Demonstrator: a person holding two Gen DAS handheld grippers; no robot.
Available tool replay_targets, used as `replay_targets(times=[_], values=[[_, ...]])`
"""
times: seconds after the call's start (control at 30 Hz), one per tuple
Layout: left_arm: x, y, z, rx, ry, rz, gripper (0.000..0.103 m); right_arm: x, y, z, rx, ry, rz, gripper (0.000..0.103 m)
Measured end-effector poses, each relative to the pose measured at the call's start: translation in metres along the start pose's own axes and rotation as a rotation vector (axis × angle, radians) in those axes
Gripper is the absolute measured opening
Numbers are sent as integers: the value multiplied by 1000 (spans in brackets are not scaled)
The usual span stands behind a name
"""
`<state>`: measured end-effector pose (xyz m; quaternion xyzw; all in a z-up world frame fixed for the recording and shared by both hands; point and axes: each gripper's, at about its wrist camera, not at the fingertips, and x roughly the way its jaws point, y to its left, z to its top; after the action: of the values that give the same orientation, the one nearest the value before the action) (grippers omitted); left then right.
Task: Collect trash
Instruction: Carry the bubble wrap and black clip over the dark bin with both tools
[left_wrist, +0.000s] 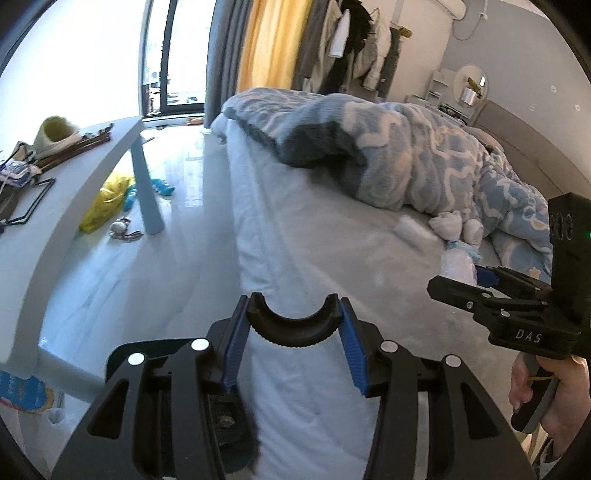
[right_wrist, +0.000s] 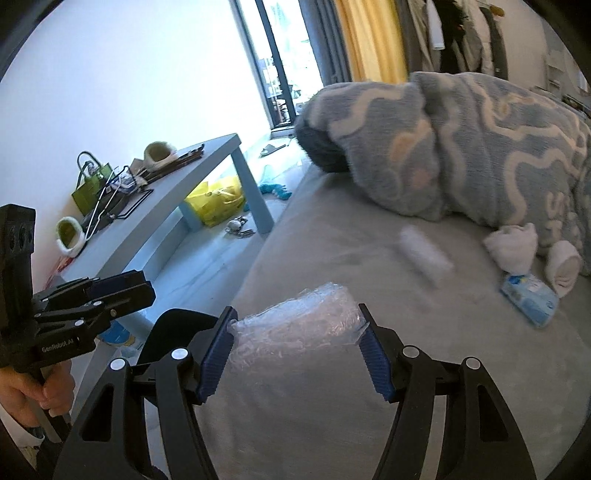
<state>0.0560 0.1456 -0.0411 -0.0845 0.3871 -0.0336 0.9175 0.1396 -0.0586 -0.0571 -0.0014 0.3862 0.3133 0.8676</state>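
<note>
**me:** Collecting trash off the bed (right_wrist: 332, 406) right now. My right hand-held gripper (right_wrist: 297, 332) is clamped on a wad of clear bubble wrap (right_wrist: 299, 319), pinched between the blue ribbed pads (right_wrist: 218, 354), hanging just above the grey sheet. What worries me: that stuff is crinkly, airy and slick, so it squashes instead of pushing back. If it deflates a little in the pinch, I think it could slide out and drop back onto the bed.

**other:** And the left one?

**me:** The left hand-held gripper (left_wrist: 293, 325) has a black curved piece (left_wrist: 293, 325) wedged between its pads, jaws closed on it. It looks like hard plastic, half-ring shaped, with a toothed lower edge. I can't tell what it actually is. It sits right over the mattress edge, so if it slips it probably lands on the floor (left_wrist: 177, 206).

**other:** More trash left?

**me:** Probably. There's a blue soft-pack of tissues (right_wrist: 530, 297) beside the rolled white socks (right_wrist: 513, 245), plus a blurry white roll-shaped thing (right_wrist: 424, 254) on the sheet. The fluffy patterned blanket (right_wrist: 480, 147) is bunched right next to them, so a sloppy grab could snag its fleece.
</note>
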Motion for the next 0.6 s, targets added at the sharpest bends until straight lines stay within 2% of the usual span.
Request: replay_targets(times=[0.37, 0.6], values=[[-12, 54, -11, -35, 7, 61, 50, 30, 54, 8, -61, 22, 52, 66], [-7, 92, -29, -58, 54, 100, 50, 46, 82, 10, -89, 39, 81, 66]])
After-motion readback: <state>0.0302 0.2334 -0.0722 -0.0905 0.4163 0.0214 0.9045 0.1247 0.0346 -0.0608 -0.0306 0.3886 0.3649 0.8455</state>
